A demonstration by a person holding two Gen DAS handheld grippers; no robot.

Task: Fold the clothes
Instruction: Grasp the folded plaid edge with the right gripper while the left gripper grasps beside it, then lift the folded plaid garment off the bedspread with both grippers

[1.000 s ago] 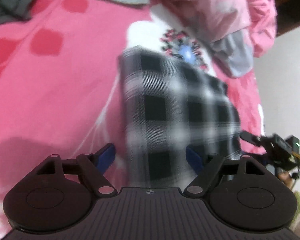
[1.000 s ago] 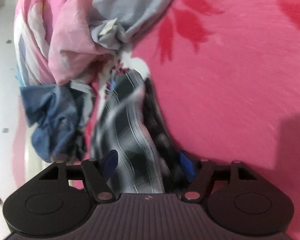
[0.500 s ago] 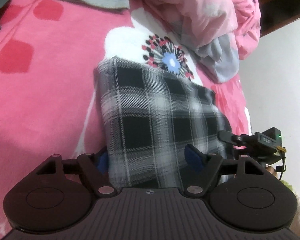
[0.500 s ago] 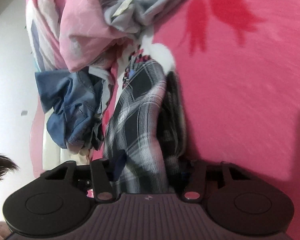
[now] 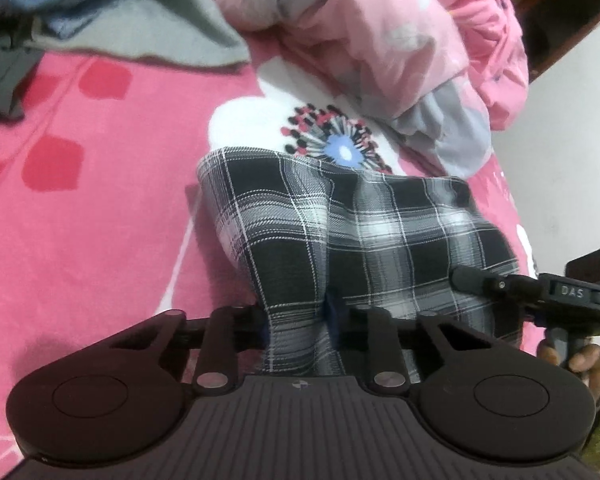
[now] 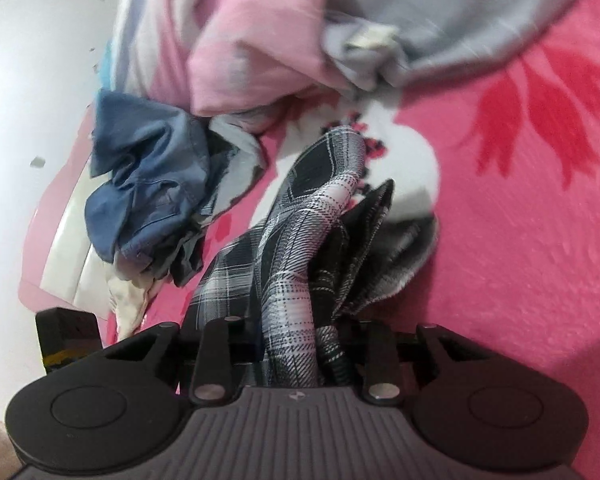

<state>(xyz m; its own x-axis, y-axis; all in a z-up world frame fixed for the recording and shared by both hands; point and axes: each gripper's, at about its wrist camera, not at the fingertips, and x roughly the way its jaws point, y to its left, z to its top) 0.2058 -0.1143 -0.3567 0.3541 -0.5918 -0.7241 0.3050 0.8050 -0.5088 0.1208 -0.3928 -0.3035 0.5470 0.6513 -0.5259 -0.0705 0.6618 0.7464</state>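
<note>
A black-and-white plaid garment (image 5: 360,232) lies folded on the pink flowered blanket (image 5: 80,220). My left gripper (image 5: 296,320) holds its near left edge. Its jaws are closing, the cloth is bunched between the pads, and the fabric rises in a ridge from them. At the garment's right edge my right gripper (image 5: 472,280) shows from the side. In the right wrist view the right gripper (image 6: 312,356) is closing too, with several gathered layers of the plaid garment (image 6: 300,240) pinched between its pads. The fingertips are hidden by cloth.
A rumpled pink and grey quilt (image 5: 380,32) is heaped just beyond the garment. A grey garment (image 5: 140,28) lies at the far left. A crumpled blue denim piece (image 6: 148,176) sits at the bed's edge, beside the pale floor (image 6: 28,80). A hand (image 5: 580,360) grips the right tool.
Both pairs of jaws stood wide around the plaid cloth's near edge and have closed onto it. The cloth is now lifted and bunched at both grips, and the right view has rolled.
</note>
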